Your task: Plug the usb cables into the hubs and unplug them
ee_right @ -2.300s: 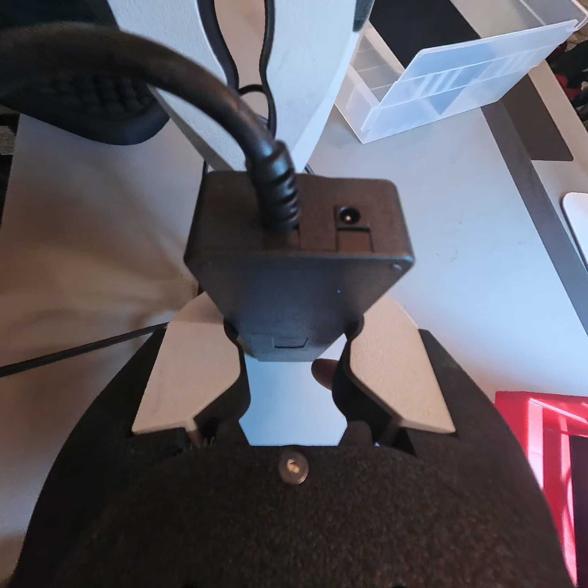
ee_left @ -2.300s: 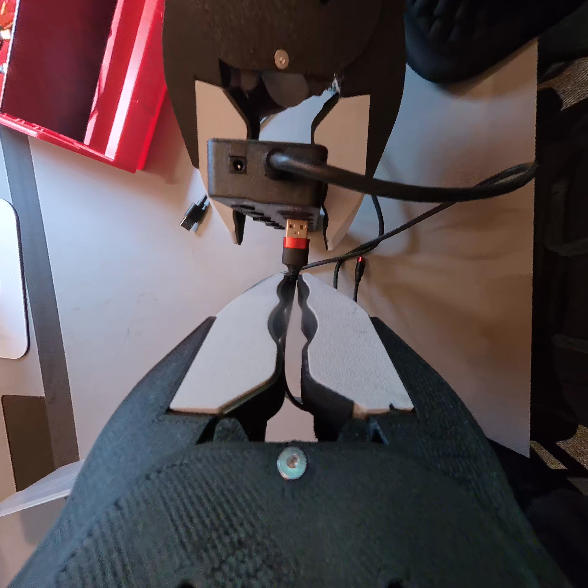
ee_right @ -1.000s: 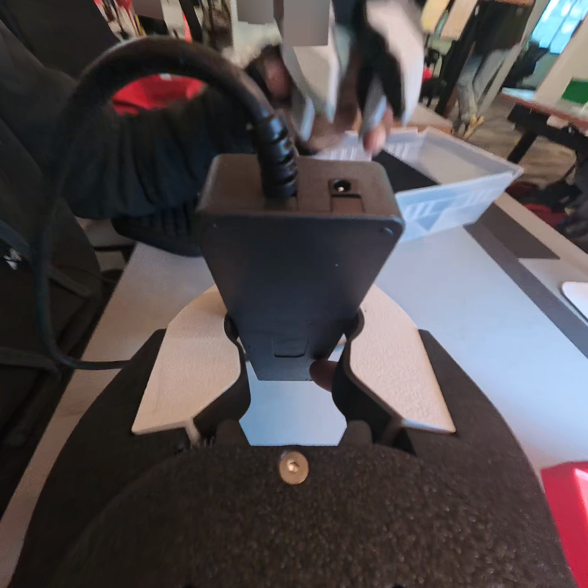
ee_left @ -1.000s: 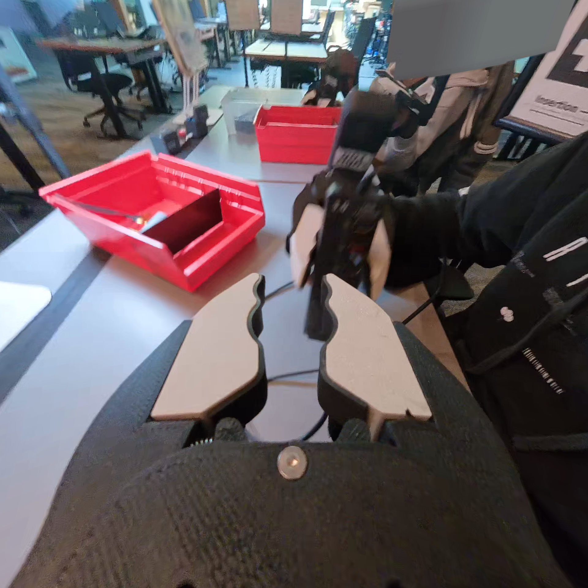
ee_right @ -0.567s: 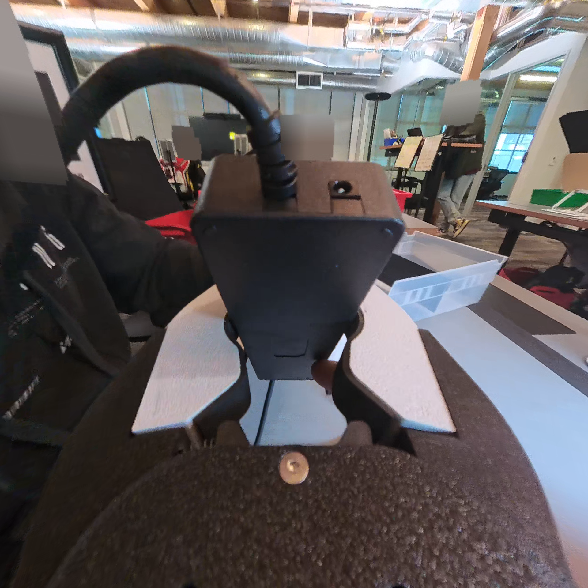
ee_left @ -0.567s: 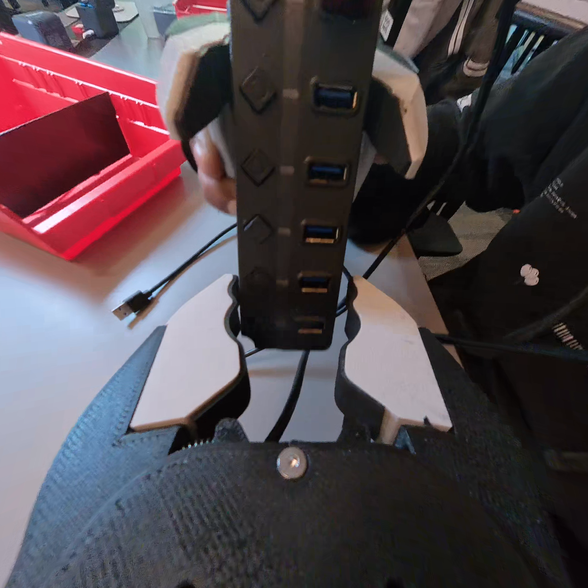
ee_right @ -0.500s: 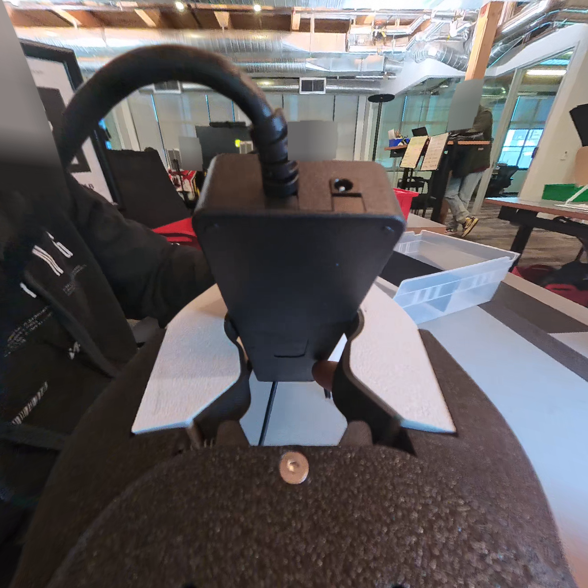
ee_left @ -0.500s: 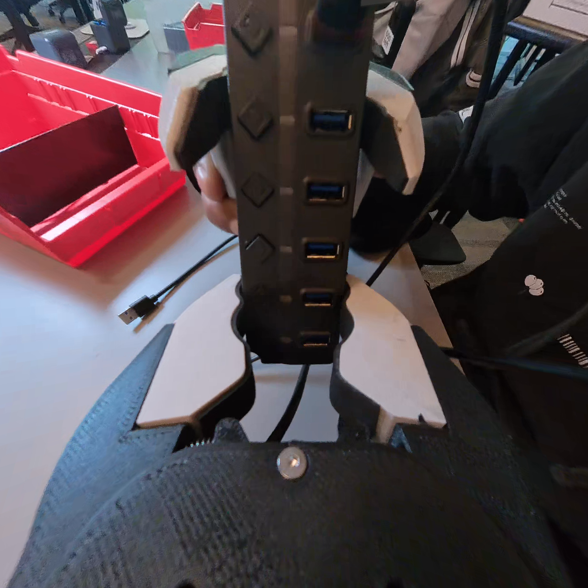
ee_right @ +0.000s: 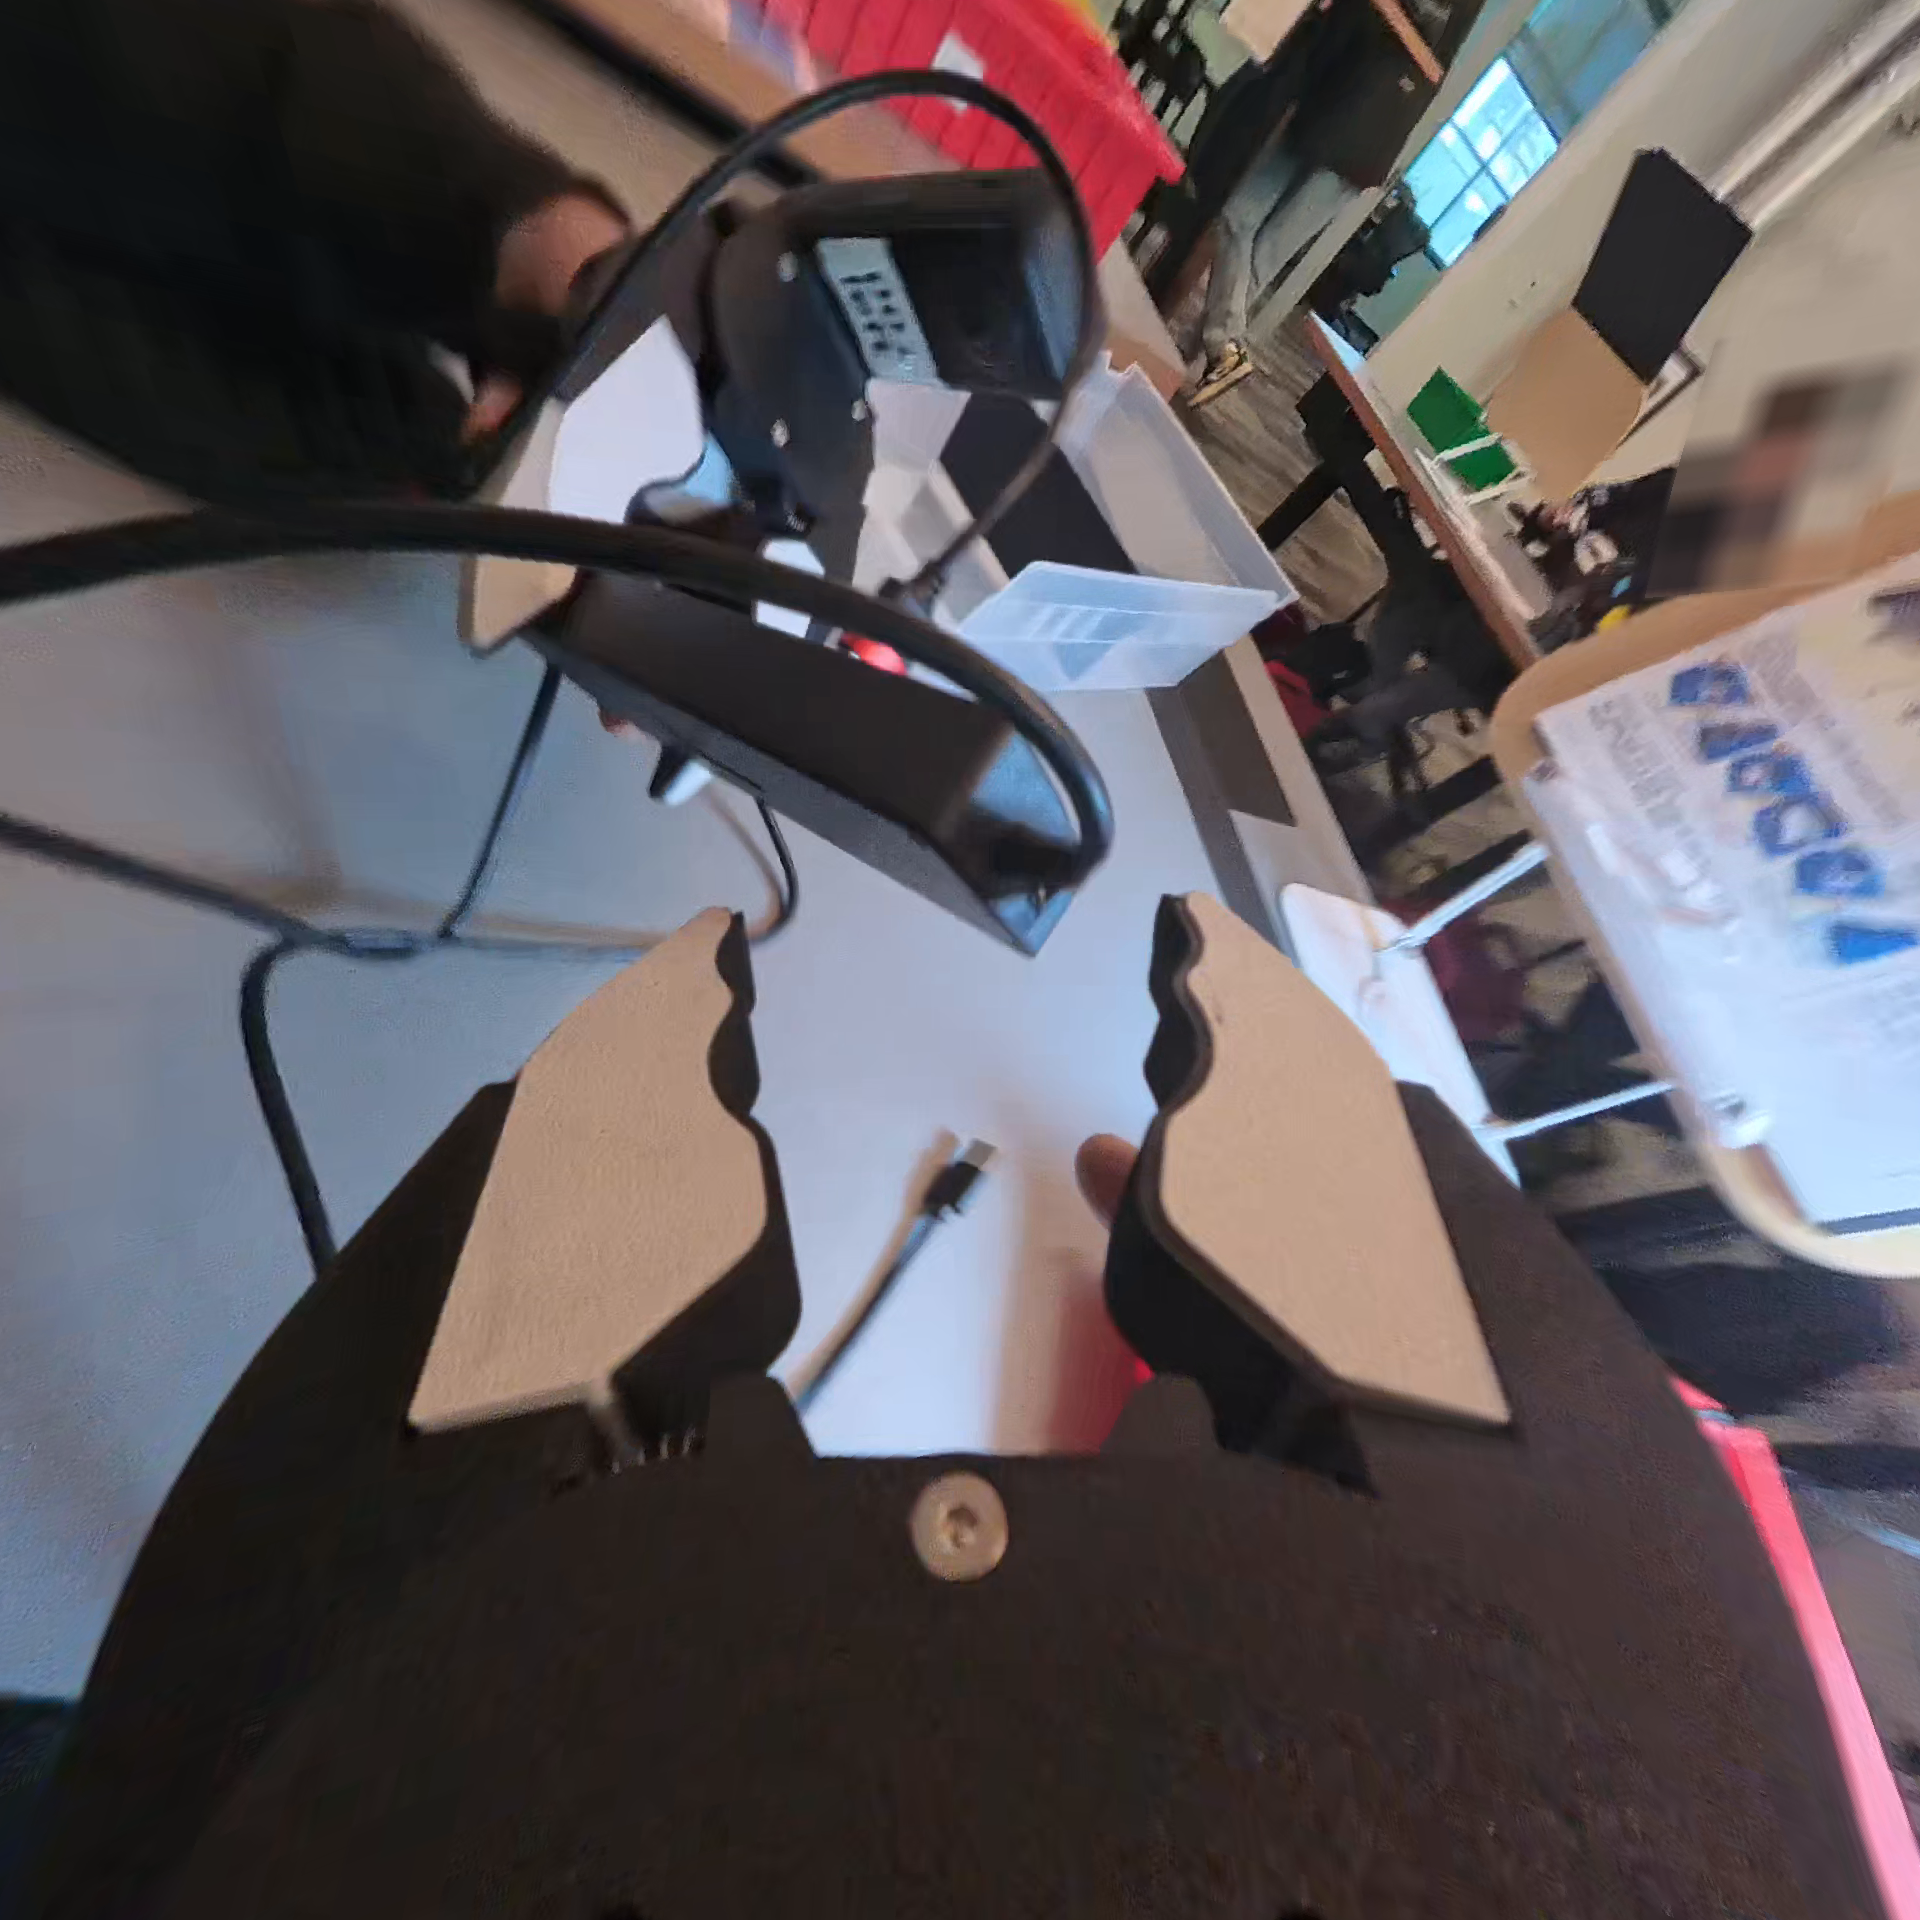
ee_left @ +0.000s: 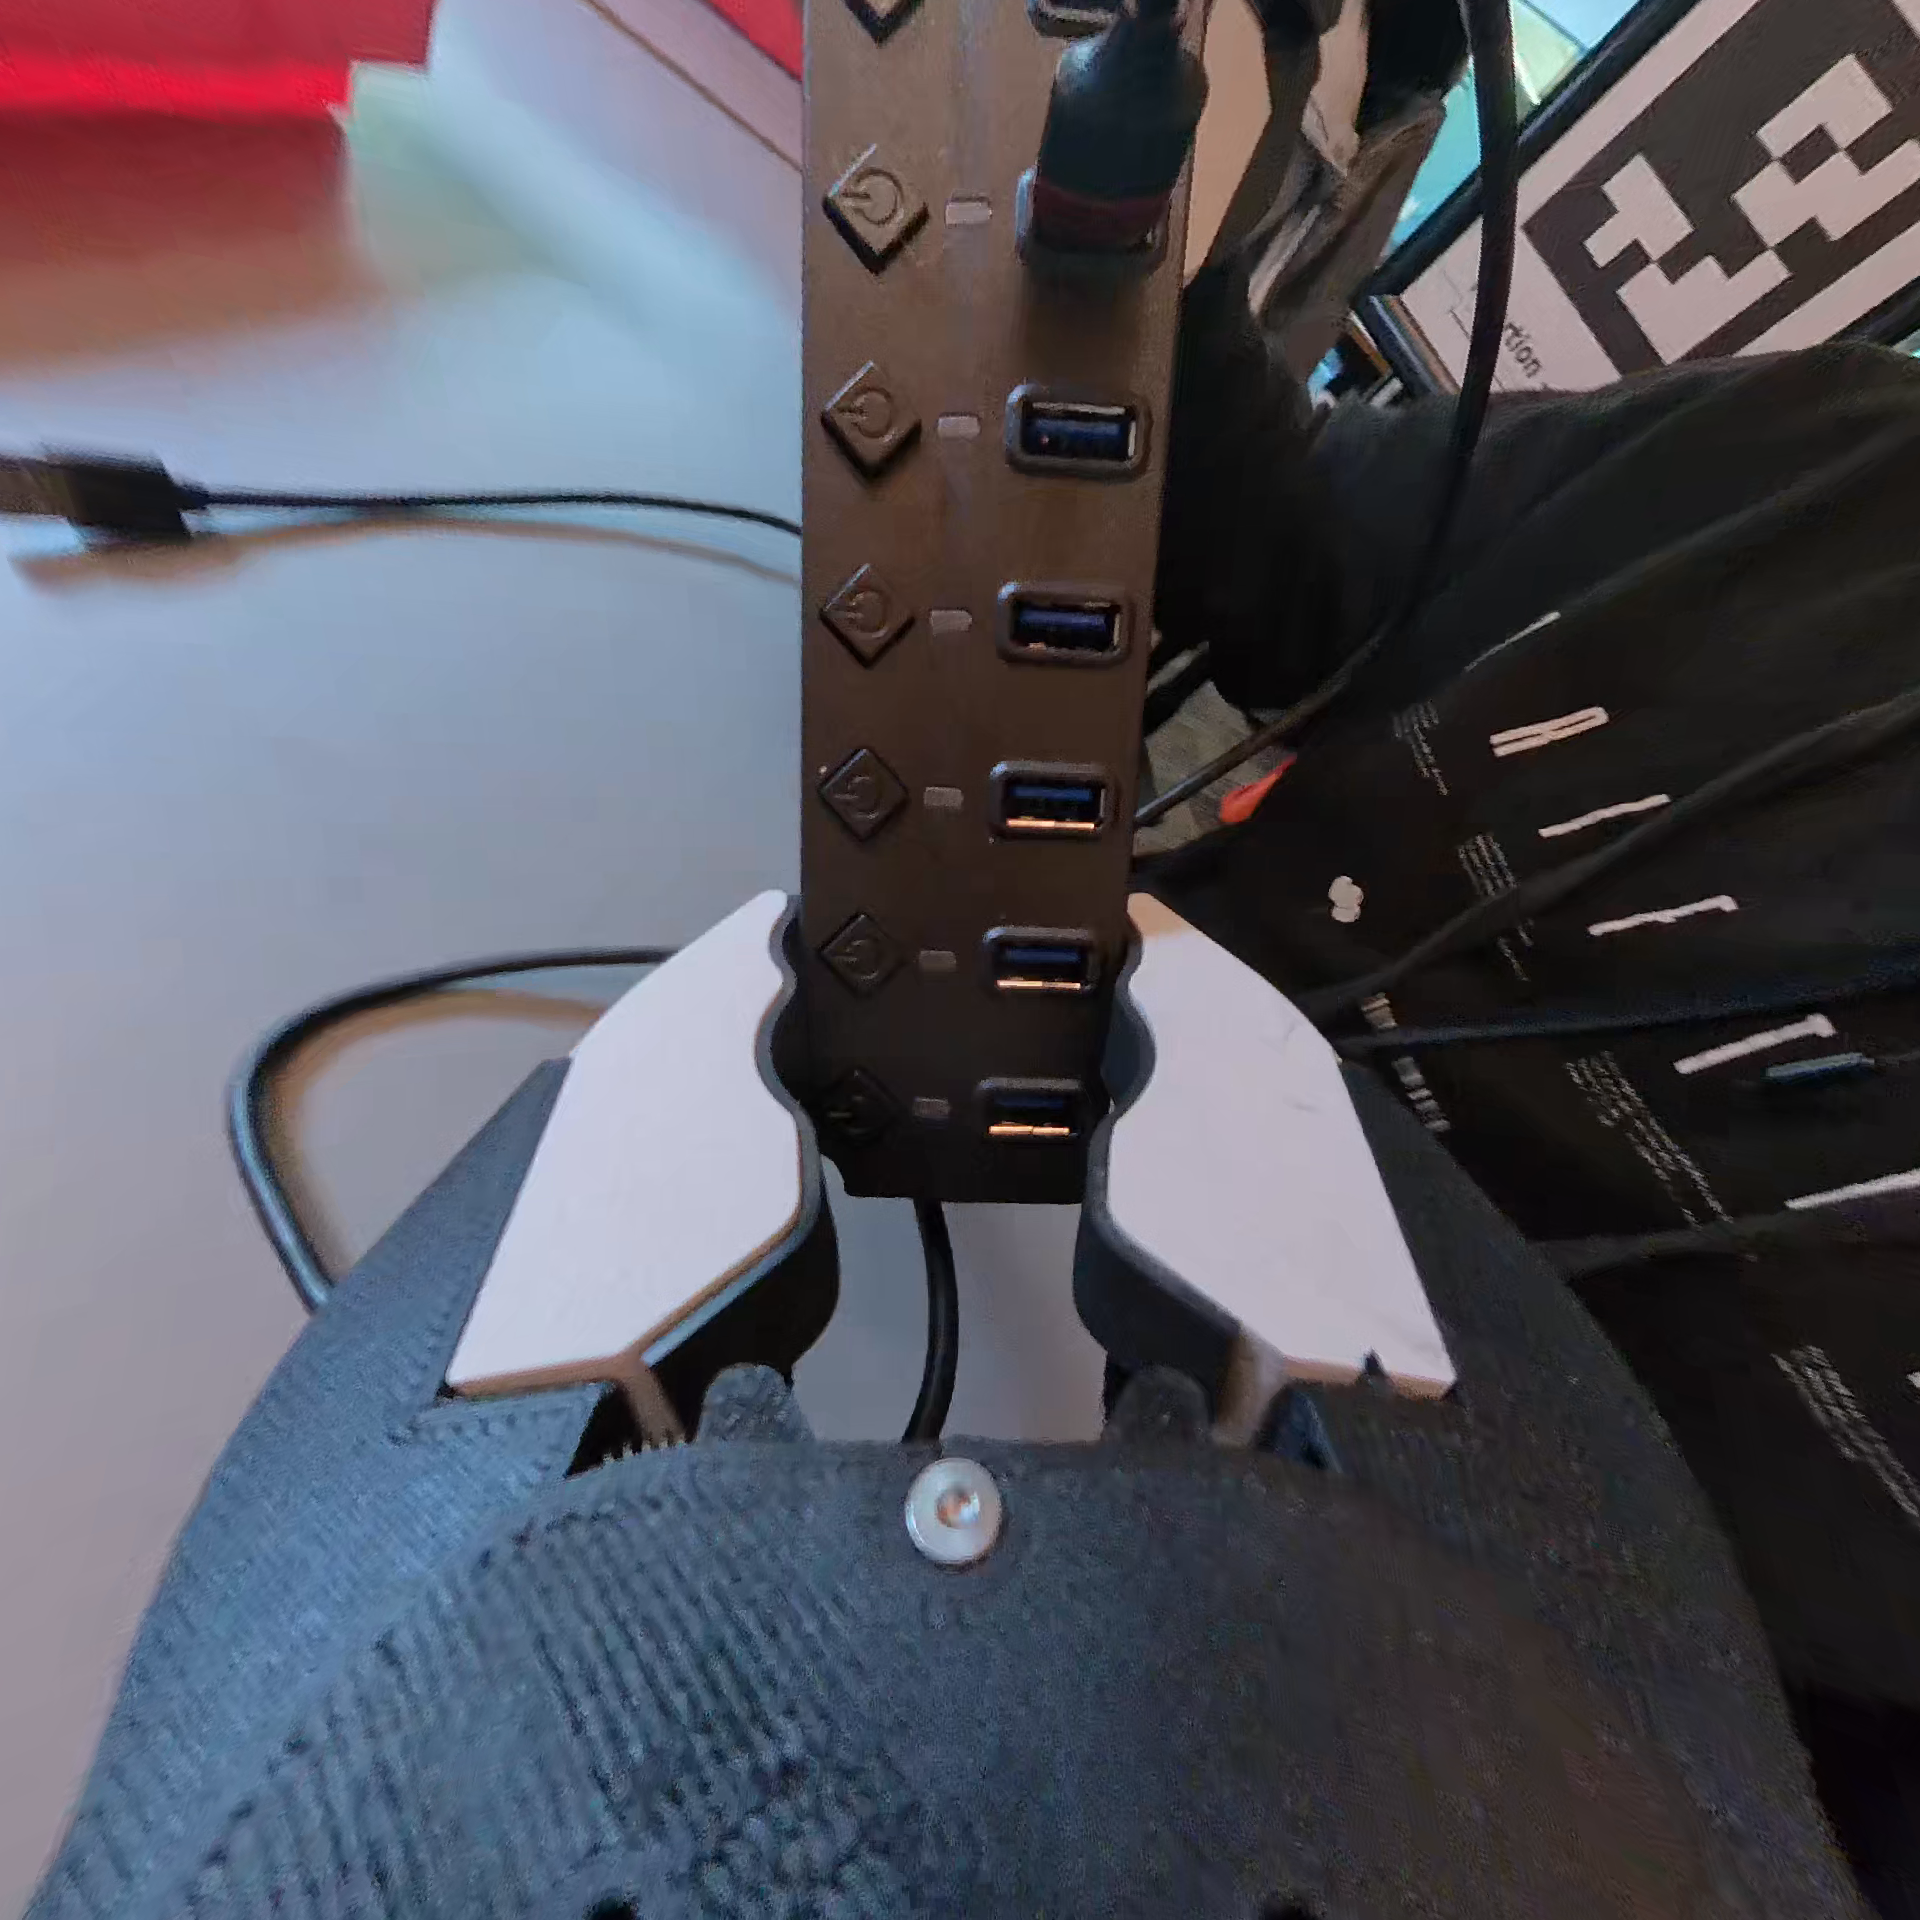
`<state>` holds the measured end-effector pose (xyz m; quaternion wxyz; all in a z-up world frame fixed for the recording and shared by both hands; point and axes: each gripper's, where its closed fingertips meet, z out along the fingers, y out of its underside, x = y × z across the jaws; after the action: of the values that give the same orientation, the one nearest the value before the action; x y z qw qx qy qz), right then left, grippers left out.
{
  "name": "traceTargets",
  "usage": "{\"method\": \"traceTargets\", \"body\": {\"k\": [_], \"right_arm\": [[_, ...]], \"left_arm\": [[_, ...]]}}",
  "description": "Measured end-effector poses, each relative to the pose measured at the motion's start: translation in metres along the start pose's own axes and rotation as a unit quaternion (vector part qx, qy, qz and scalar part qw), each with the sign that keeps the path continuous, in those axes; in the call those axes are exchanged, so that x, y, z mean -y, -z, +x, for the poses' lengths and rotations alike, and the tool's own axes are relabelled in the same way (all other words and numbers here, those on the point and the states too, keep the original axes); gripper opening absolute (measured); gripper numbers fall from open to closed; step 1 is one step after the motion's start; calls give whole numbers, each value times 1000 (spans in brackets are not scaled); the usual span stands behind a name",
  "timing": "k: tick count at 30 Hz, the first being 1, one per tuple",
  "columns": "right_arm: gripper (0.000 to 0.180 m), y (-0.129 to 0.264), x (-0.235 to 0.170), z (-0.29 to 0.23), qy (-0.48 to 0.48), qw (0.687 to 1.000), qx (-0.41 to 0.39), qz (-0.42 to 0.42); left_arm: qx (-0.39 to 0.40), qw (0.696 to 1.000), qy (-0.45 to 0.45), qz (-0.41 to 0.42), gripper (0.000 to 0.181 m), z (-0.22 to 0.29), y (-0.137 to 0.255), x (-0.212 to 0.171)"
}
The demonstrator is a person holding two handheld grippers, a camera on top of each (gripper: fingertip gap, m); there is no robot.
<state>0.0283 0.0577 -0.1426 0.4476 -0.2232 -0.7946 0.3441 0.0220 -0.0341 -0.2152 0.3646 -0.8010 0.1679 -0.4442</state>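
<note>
My left gripper (ee_left: 956,925) is shut on the lower end of a long black USB hub (ee_left: 977,623), which stands upright between its fingers. A red-and-black USB plug (ee_left: 1101,156) sits in one of the hub's upper ports; several blue ports below it are empty. The hub's own thick black cable (ee_left: 935,1309) hangs from its bottom end. My right gripper (ee_right: 945,914) is open and empty, just in front of the hub's free end (ee_right: 831,758). A loose black USB plug (ee_right: 961,1174) lies on the table between the right fingers.
Another loose USB plug and cable (ee_left: 94,494) lie on the white table (ee_left: 364,779) to the left. A clear plastic box (ee_right: 1122,623) stands behind the hub. A red bin (ee_right: 1829,1558) is at the lower right. A person in black clothing (ee_left: 1610,935) is on the right. About 15 cm separates my left fingertips from the loose black USB plug (ee_right: 961,1174).
The right gripper has let go of the hub, opened and drawn back. The left gripper has shut on the hub's end. The red plug it held earlier now sits in the hub.
</note>
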Motion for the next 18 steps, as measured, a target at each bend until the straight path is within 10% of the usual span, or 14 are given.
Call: {"method": "traceTargets", "body": {"k": [5, 9, 18], "right_arm": [[79, -12, -2, -22, 191, 976, 18, -103], [29, -20, -20, -46, 295, 934, 69, -189], [27, 22, 5, 16, 279, 928, -12, -246]], "left_arm": [[-24, 997, 29, -62, 55, 5, -11, -21], [-24, 998, 46, -48, 55, 4, -10, -19], [36, 985, -48, 160, 50, 23, 80, 48]]}}
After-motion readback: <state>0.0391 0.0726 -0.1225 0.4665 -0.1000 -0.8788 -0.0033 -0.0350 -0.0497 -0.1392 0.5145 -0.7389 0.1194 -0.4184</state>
